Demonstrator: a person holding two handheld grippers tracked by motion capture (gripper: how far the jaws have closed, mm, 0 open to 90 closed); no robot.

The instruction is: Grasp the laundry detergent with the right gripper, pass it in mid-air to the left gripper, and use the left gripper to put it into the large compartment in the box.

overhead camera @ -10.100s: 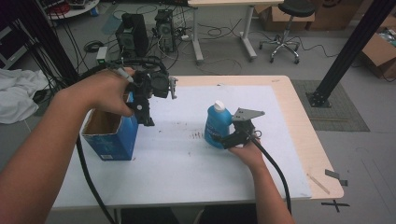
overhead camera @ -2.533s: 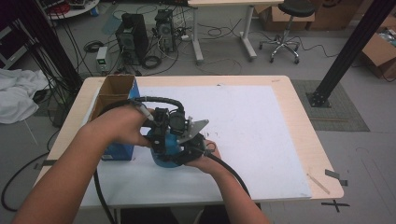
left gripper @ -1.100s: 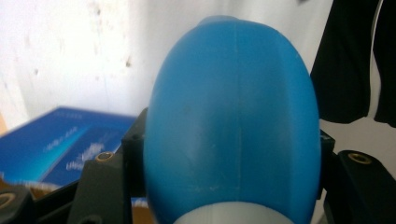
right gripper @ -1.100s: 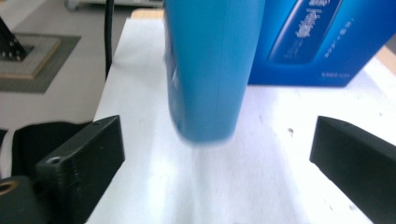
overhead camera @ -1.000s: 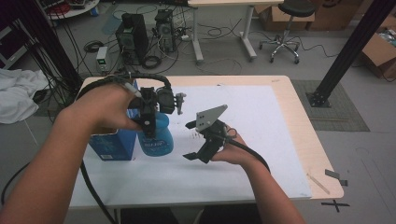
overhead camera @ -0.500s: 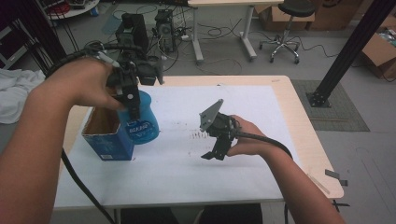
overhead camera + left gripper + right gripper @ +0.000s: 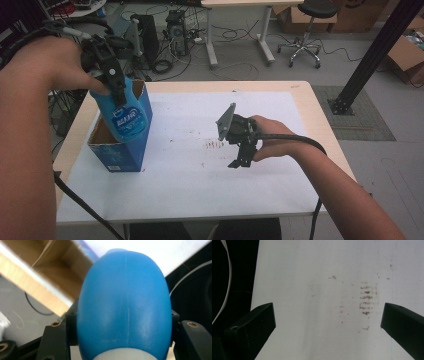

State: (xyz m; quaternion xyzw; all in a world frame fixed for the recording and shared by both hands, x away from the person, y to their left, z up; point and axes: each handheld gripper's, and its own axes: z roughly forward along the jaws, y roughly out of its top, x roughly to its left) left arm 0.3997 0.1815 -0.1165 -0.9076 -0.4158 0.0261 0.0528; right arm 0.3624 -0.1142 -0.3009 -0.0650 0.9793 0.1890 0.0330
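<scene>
Bottle: I see a blue bottle (image 7: 127, 117) with a white label, hanging from my left gripper (image 7: 112, 75), its base down inside the open top of the box (image 7: 120, 150).
Bottle, left gripper view: the blue body (image 7: 125, 305) runs up between my two jaws; a white band shows at its near end, and the box's brown inside (image 7: 47, 272) lies beyond it to the upper left.
Left gripper: closed on the bottle's upper part, jaws pressed to both sides; I hold it raised above the box at the counter's left end.
Box: blue outside, brown cardboard inside, top flaps open; it stands directly under my left gripper, near the counter's left edge.
Right gripper: I have the right gripper (image 7: 244, 157) well to the right of the bottle, low over the sheet, jaws pointing down.
Right gripper, state: jaws wide apart, nothing between them; in the right gripper view I see the gripper (image 7: 327, 322) over bare sheet.
Sheet: white sheet (image 7: 300, 150) covers most of the counter (image 7: 327, 135).
Marks: a patch of small brown marks (image 7: 215, 145) lies on the sheet just left of my right gripper; in the right gripper view the marks (image 7: 365, 300) sit ahead of the jaws, toward the right one.
Cable: a black cable (image 7: 295, 142) trails back from my right gripper along the forearm.
</scene>
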